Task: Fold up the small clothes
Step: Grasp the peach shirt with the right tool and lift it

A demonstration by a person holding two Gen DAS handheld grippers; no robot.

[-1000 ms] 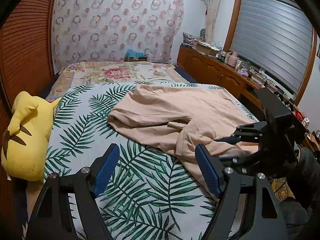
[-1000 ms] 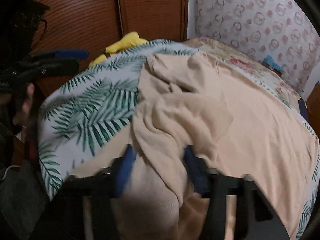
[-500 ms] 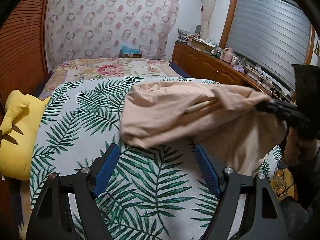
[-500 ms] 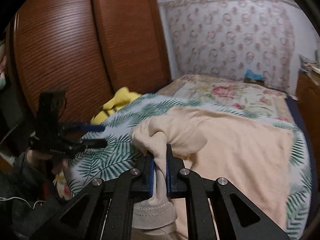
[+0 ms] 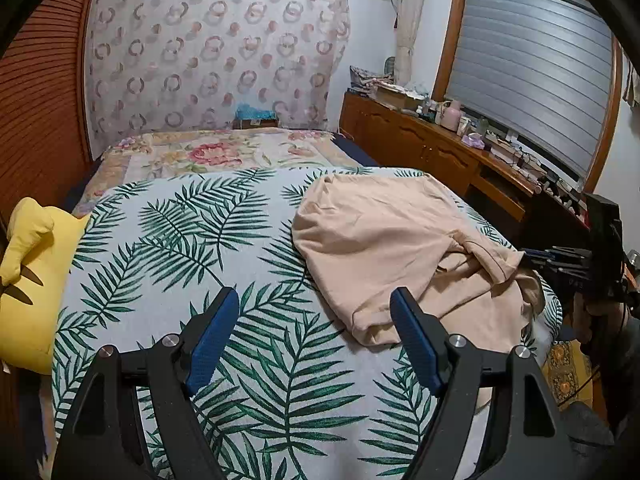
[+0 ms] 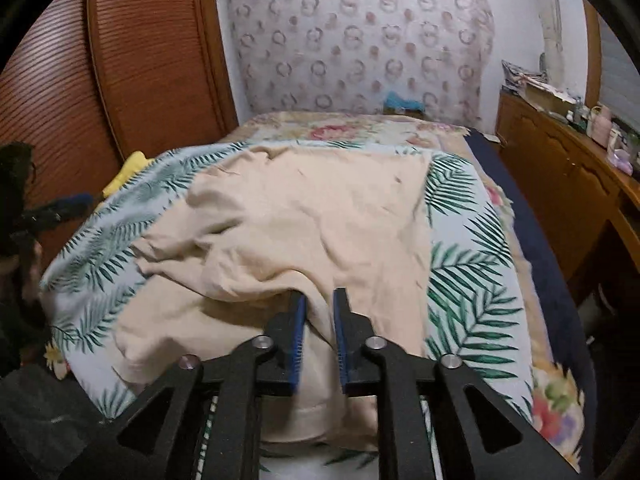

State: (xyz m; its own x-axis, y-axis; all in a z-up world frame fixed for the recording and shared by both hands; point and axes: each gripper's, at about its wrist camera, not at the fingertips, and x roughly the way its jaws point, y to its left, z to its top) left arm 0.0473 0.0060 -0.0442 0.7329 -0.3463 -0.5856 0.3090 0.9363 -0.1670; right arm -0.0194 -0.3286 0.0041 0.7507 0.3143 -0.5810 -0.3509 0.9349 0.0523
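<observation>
left gripper [image 5: 314, 334]: jaws wide, holding nothing, above the leaf-print bedspread [image 5: 168, 240] | right gripper [image 6: 320, 320]: jaws narrow, a fold of the beige garment [image 6: 312, 216] between them (contact with pads unclear) | garment: rumpled on the bedspread, near edge draping over | yellow plush [image 5: 28, 280]: at bed's left side

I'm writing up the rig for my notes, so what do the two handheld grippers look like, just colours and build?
Both match: the left gripper and right gripper have matte black angular frames with triangular cut-outs, round silver pivot bolts, and ribbed blue pads lining the inner finger faces. No cables or markings are visible.
</observation>
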